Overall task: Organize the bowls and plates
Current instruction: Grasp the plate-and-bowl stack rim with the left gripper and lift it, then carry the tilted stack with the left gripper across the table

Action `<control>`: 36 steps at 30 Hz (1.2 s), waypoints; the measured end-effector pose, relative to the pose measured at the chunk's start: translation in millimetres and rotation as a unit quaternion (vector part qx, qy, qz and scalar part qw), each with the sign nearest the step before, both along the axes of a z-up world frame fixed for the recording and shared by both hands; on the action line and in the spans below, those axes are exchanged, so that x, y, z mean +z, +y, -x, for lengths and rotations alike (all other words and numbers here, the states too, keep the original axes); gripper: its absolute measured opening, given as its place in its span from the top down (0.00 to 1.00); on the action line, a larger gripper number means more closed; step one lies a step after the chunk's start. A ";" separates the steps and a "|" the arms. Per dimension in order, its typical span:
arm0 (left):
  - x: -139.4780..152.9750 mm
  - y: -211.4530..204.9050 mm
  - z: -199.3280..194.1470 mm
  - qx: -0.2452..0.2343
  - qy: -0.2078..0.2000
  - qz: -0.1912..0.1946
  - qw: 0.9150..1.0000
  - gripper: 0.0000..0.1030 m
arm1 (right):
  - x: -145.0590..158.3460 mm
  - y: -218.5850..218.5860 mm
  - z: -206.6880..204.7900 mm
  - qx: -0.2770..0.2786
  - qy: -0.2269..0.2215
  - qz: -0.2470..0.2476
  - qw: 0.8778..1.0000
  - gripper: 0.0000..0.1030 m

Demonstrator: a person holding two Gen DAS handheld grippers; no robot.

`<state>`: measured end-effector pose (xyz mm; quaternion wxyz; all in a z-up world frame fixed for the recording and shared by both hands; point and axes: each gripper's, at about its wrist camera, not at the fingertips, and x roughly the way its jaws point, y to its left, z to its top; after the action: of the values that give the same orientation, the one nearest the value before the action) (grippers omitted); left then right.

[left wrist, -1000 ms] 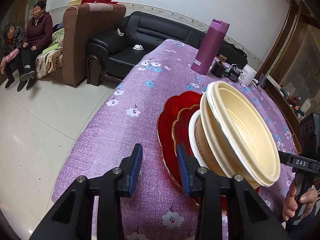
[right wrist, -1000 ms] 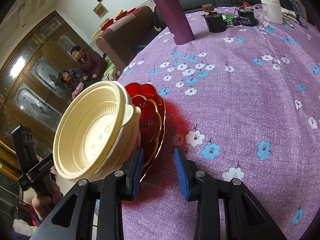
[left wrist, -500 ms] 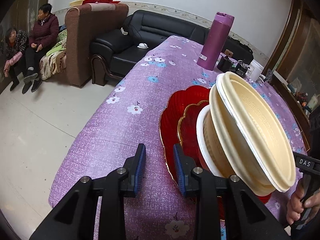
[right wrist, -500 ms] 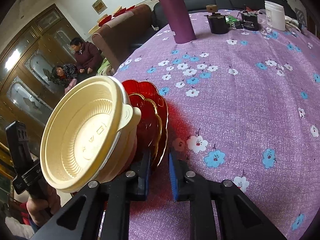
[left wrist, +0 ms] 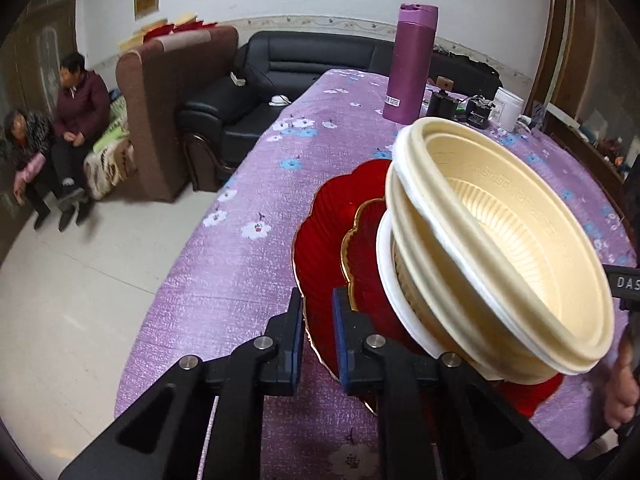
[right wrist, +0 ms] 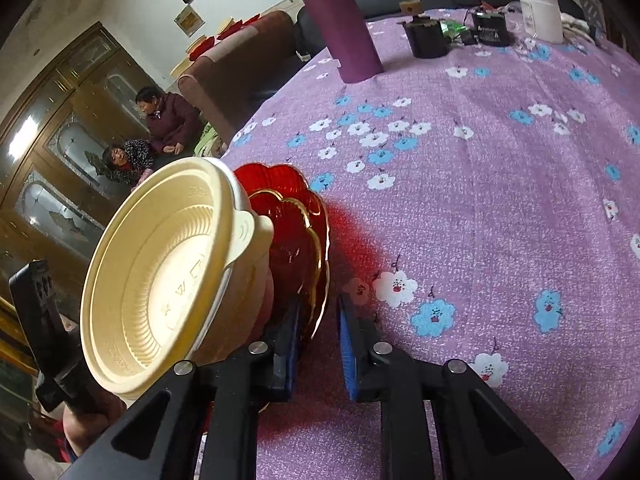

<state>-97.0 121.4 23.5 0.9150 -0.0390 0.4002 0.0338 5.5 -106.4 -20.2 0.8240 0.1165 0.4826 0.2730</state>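
Surface (left wrist: pixel 240 264) is covered by a purple textured cloth printed with blue and white flowers. A stack is held tilted above it, gripped from both sides.

Large red plate (left wrist: pixel 320 240): translucent, ribbed, scalloped edge with gold trim. A smaller red scalloped plate (left wrist: pixel 360 248), gold-rimmed, is nested in it. Cream plastic bowls (left wrist: pixel 500 240) are stacked on top: round, ribbed inner walls, stepped rims, embossed marks on the base, unreadable. A white rim is seen under the cream ones.

Purple flask (left wrist: pixel 412 64): tall cylinder, small white label with print too small to read, stood upright far back on the cloth. Beside it are dark small items and a white tub (right wrist: pixel 540 12), text illegible.

"DAS" is read on a black part at the right edge of the left wrist view.

Left hand-held gripper (left wrist: pixel 318 332): blue pads clamped on the large red plate's edge. Right hand-held gripper (right wrist: pixel 320 340): blue pads set either side of the red plates' rim on the opposite edge; pad contact cannot be told.
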 end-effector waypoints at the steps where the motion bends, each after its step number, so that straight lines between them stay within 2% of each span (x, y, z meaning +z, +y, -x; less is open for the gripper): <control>1: 0.4 -0.6 -0.5 0.001 0.000 -0.001 1.000 0.87 | 0.1 0.3 0.9 0.001 -0.002 0.000 1.000 0.81; 3: 1.6 -1.6 -0.6 0.003 -0.004 0.000 1.000 0.87 | 1.4 2.2 3.9 0.006 -0.012 0.002 1.000 0.84; 23: 11.8 -38.8 -15.1 -0.020 -0.007 0.003 1.000 0.87 | 16.9 -35.2 14.6 -0.023 -0.035 0.003 0.999 0.83; 31: 14.4 -90.5 -32.5 -0.056 -0.009 0.014 0.998 0.87 | 23.1 -84.3 20.9 -0.067 -0.042 0.005 0.997 0.84; 36: 4.2 -136.8 -49.0 -0.086 0.002 0.016 0.996 0.89 | 21.0 -126.8 26.9 -0.108 -0.043 0.006 0.993 0.84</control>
<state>-48.0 -15.5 27.7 0.9130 -0.0188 0.4042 -0.0516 -21.4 -233.2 0.8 0.8692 0.1510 0.4334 0.1840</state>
